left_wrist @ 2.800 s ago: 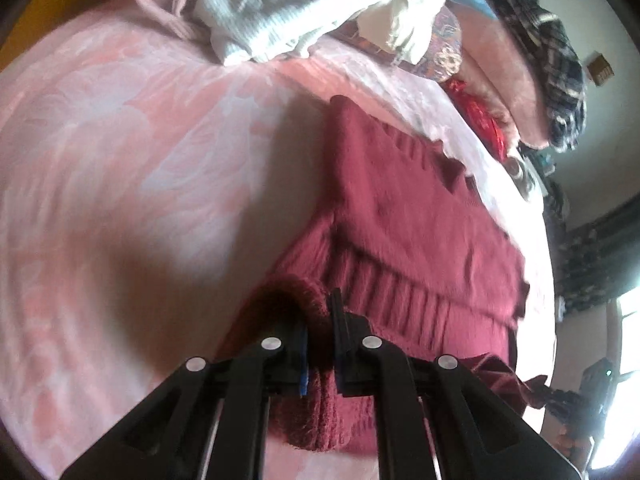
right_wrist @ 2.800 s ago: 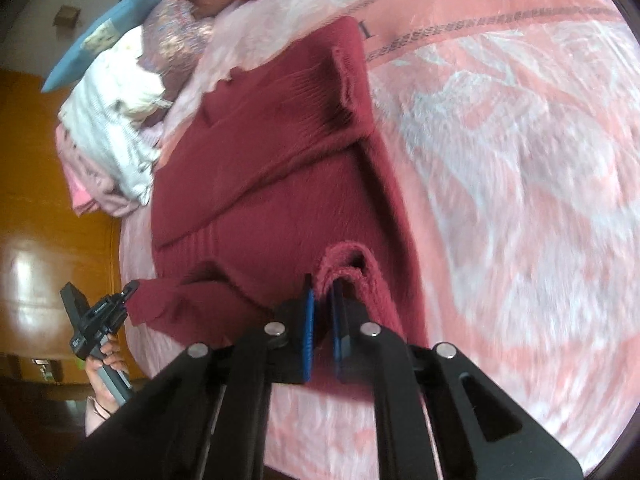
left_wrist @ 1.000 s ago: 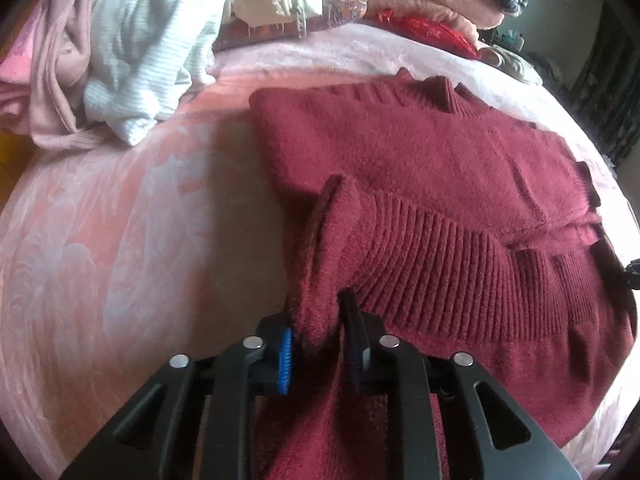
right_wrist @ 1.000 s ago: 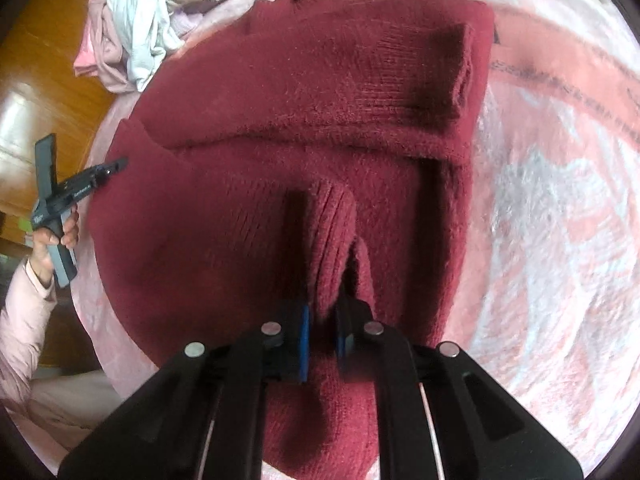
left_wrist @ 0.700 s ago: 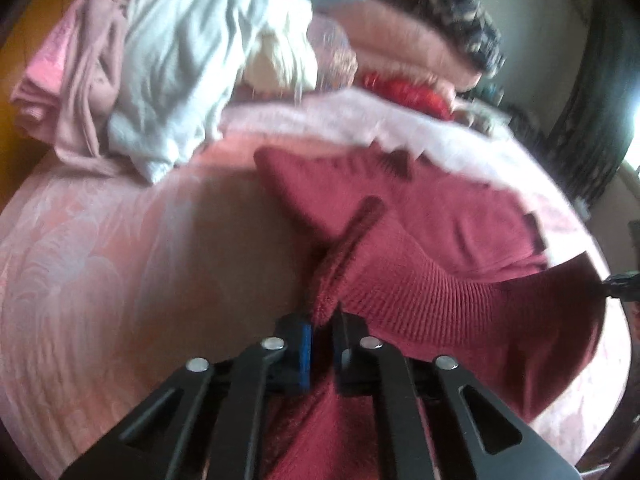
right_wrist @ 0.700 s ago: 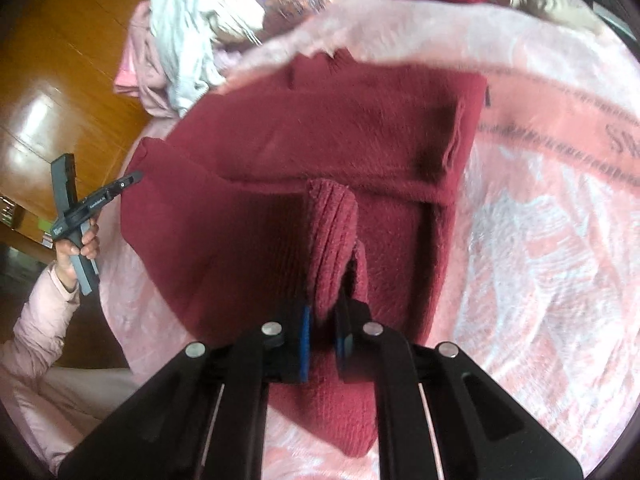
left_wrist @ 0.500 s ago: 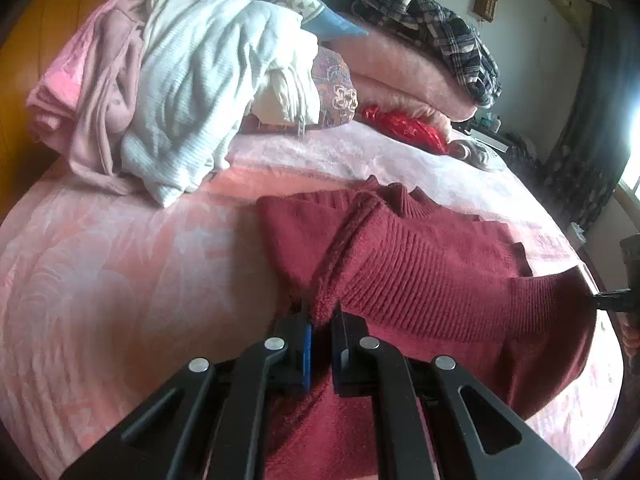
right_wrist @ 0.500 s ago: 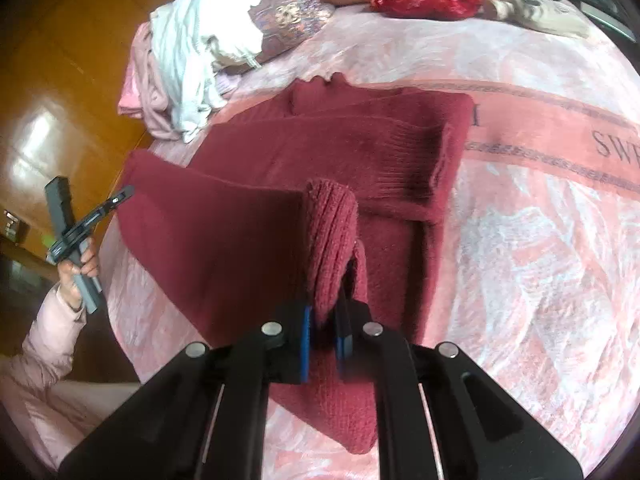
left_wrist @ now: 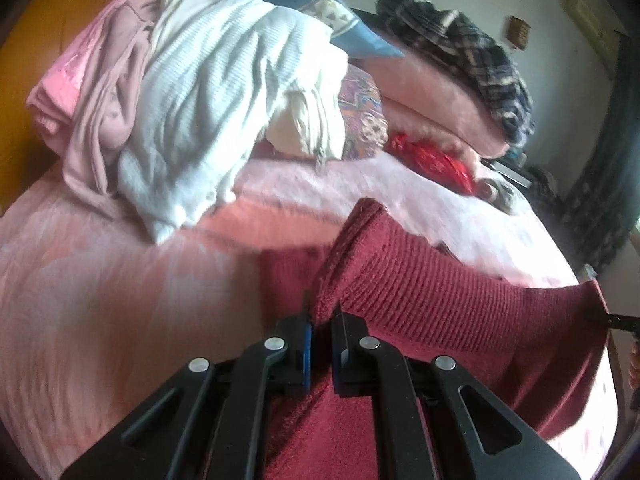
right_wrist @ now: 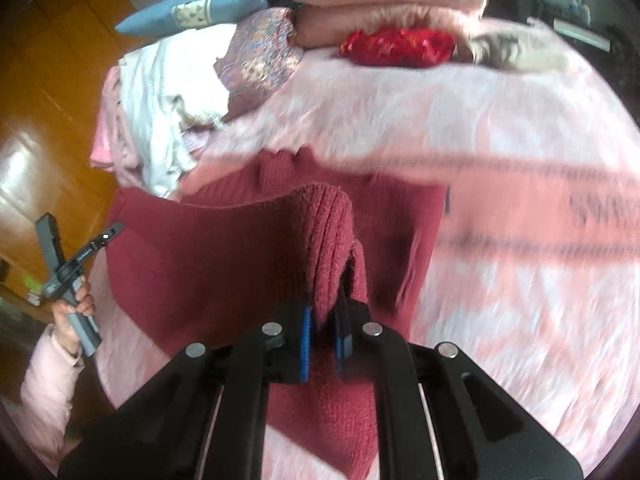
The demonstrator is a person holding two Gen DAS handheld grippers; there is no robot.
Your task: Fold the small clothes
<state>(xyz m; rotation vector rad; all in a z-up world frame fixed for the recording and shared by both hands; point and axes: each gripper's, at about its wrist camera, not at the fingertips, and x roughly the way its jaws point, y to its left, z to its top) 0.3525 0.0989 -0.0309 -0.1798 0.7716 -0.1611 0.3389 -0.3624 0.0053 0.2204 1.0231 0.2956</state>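
Both grippers have a grip on the dark red sweater point(left_wrist: 440, 300) here. The left gripper point(left_wrist: 321, 334) has its jaws pinching the ribbed hem at one corner, and the knit stands up in a fold right above the blue pads. The right gripper point(right_wrist: 322, 330) is doing the same at the other corner, jaws pinching a bunched bit of ribbing that droops over the fingers. The hem edge is held up off the bed point(left_wrist: 100, 280) and stretched between the two, while the rest of the sweater lies flat on the pink blanket underneath.

In the right wrist view you can see the left gripper out at the far left, held in the person's hand point(right_wrist: 74, 306) with a pale pink sleeve.

Behind the sweater there's a heap of white and pink clothes point(left_wrist: 192, 92), a blue pillow point(left_wrist: 300, 4), folded pink blankets point(left_wrist: 432, 96) with a plaid shirt point(left_wrist: 472, 52) on top, and something shiny red point(right_wrist: 396, 46). Both views are a bit blurry.
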